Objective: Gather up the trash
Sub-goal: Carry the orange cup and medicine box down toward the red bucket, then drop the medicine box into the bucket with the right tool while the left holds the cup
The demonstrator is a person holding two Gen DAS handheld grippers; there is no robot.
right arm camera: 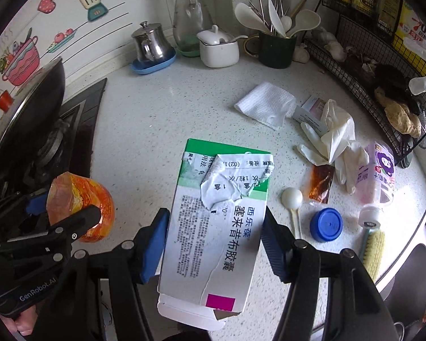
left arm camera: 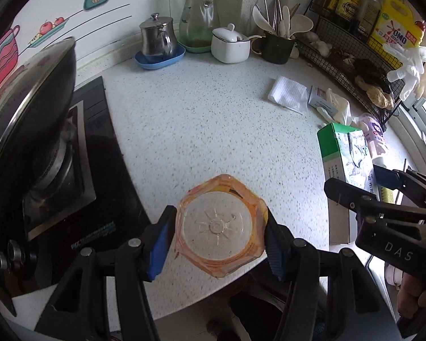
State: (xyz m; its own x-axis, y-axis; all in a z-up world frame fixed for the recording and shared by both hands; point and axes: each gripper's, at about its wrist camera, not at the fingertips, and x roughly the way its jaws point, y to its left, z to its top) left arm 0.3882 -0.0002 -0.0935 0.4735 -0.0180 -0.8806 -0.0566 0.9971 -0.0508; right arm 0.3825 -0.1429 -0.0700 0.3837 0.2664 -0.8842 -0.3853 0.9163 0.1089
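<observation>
So both hands are loaded. The orange plastic cup (left arm camera: 221,225) sits pinched between the blue pads of the left gripper (left arm camera: 217,228), bottom facing the camera, hanging over the counter (left arm camera: 184,119) edge at about 6 o'clock in the left wrist view. The torn medicine box (right arm camera: 213,221) is clamped at its sides in the right gripper (right arm camera: 214,241), jaws roughly half open around it, lifted over the counter's near edge.

What worries me: the box is flimsy, already ripped cardboard with a loose flap, so it could buckle or slide out if it's swung fast. The cup is slick, thin plastic held by the rim area only — it could pop out sideways.

Plenty is left at 2 to 3 o'clock of the box — gloves (right arm camera: 332,139), sauce packet (right arm camera: 321,183), blue cap (right arm camera: 326,224), small bottle (right arm camera: 376,176). The grippers are close together; they could knock each other.
</observation>
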